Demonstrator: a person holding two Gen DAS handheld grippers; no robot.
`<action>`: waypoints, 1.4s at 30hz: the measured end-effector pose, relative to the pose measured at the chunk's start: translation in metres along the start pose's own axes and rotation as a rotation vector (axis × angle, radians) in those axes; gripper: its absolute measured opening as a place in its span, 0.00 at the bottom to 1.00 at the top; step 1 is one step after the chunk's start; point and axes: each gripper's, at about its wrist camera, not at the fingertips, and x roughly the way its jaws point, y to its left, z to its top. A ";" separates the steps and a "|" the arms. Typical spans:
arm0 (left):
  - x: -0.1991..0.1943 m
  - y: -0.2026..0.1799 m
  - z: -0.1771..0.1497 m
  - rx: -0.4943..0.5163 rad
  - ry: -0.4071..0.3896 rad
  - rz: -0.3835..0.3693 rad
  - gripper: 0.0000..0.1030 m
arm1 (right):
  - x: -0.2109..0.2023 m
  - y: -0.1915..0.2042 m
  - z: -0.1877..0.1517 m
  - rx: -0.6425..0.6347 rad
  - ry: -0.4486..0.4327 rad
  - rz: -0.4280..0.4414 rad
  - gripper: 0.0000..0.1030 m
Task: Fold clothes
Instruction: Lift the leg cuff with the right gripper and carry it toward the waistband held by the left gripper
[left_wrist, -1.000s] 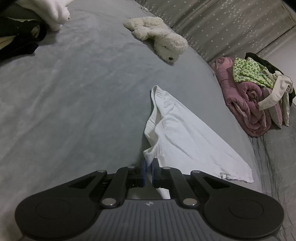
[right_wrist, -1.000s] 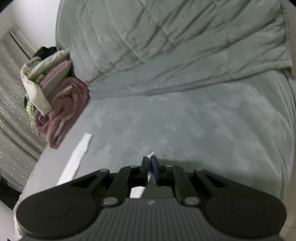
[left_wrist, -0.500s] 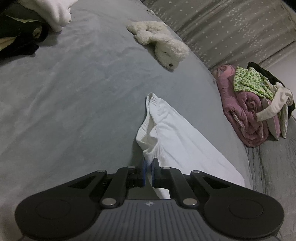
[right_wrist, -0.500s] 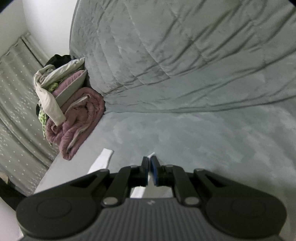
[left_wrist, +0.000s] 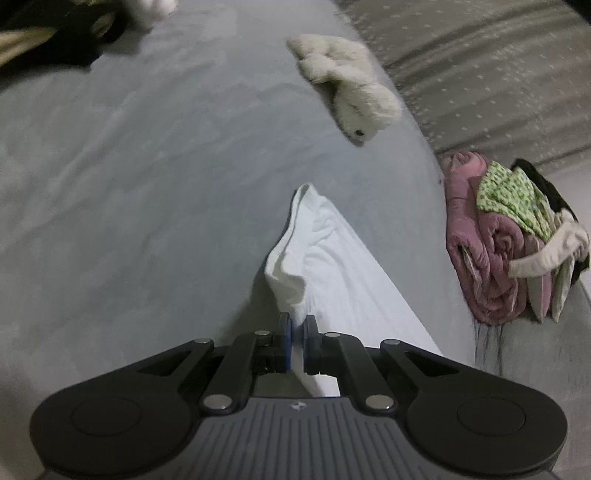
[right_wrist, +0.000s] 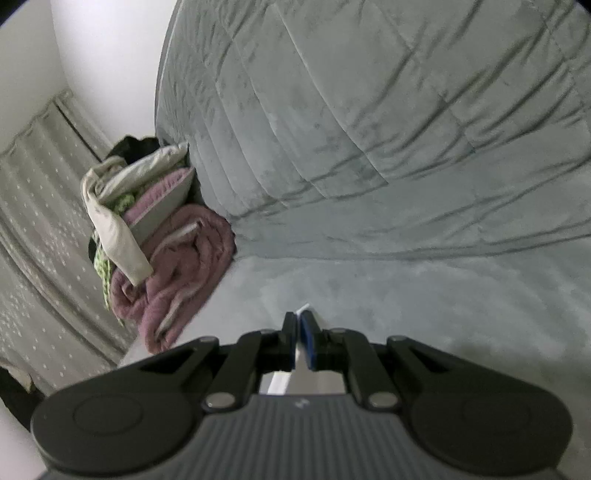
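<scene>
White garment (left_wrist: 332, 266): we count one, a single pale piece of clothing stretched over the grey bed cover (left_wrist: 147, 184). We hold two grippers, and both are pinched onto it. Our left gripper (left_wrist: 297, 332) has its jaws clamped together on a bunched corner of the cloth, which rises in a small peak just ahead of the blue pads. Our right gripper (right_wrist: 298, 332) has its jaws pressed together on another edge of the same cloth, a white sliver (right_wrist: 303, 307) showing between and just past the pads.

In the left wrist view the garment's long axis runs from the near right, by the gripper body, up and away towards the far middle of the bed, ending in a narrow rounded tip. Its left edge is folded up into a ridge; the rest lies flat.

Elsewhere we count one cream stuffed toy (left_wrist: 347, 88) lying well beyond the tip, one heap of rolled pink blanket and mixed clothes (left_wrist: 509, 236) at the bed's right side, and one dark bundle (left_wrist: 55, 40) at the far left corner.
</scene>
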 end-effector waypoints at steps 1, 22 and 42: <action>-0.002 0.000 0.000 -0.011 0.001 0.000 0.03 | 0.002 0.002 0.001 0.003 -0.006 0.005 0.05; 0.011 -0.012 0.012 0.008 -0.014 -0.020 0.04 | 0.026 0.028 -0.003 -0.026 0.025 -0.009 0.05; 0.051 -0.043 0.060 -0.143 -0.045 0.014 0.04 | 0.152 0.092 0.002 -0.039 0.119 -0.038 0.05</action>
